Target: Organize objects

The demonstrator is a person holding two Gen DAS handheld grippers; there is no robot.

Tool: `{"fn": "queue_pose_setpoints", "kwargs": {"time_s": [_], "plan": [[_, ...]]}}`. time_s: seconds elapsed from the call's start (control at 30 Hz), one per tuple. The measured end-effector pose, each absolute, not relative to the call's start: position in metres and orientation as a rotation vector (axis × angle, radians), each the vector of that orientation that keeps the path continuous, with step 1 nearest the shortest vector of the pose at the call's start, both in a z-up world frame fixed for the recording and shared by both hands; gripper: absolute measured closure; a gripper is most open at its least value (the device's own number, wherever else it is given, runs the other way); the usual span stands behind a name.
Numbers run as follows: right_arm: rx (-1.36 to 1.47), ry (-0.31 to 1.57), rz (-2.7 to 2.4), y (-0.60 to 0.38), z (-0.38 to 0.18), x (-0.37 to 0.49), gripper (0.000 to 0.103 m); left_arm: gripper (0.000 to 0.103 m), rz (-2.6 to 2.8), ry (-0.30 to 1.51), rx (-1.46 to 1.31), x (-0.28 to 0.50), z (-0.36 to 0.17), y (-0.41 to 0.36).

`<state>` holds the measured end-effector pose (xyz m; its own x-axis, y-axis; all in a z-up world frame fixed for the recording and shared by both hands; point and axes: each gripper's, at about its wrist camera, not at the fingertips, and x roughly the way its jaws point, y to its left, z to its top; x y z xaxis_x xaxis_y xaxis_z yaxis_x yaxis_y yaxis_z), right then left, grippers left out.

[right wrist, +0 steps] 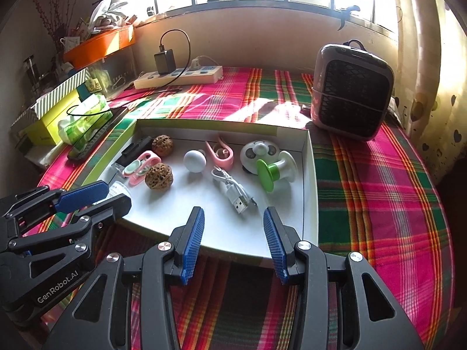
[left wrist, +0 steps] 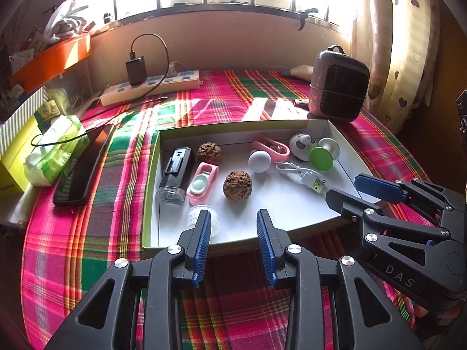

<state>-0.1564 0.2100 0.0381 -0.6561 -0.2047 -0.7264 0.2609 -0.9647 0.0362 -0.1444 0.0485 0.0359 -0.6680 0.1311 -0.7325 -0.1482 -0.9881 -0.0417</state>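
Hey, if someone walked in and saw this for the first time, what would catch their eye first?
Probably the bright pink, green and red plaid cloth covering the table, with a shallow white tray of small things in the middle, among them two walnuts and a green-capped white piece. Behind the tray's far right corner stands a pink and black heater-like box, sunlit from the window. Both grippers, left and right, hang open at the tray's near edge.

woven plaid cloth [left wrist: 239, 93], matt cardboard tray [left wrist: 292, 204], rough wrinkled walnuts [left wrist: 237, 183]

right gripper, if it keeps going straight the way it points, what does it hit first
Probably the white USB cable lying in the white tray; the right gripper is open and empty. Depth is uncertain, so it might meet the tray floor first.
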Motion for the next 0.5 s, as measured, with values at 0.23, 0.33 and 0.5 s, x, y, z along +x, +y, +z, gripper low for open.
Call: {"fn": "queue_pose_setpoints", "kwargs": {"time_s": [0.23,0.33,0.5], "plan": [[1.120,0.100,-2.682,0.214,0.041,-0.135,0.059,0.073,2.777,0.010,-1.166,-0.123,0.038,0.045],[1.121,0.106,-2.689,0.213,0.039,-0.128,0.059,0.073,2.778,0.002,-1.168,-0.116,0.037,0.044],[1.137,0.104,-2.693,0.216,0.034,-0.118,0.059,0.073,2.781,-0.002,-1.190,-0.107,0.031,0.042]]}}
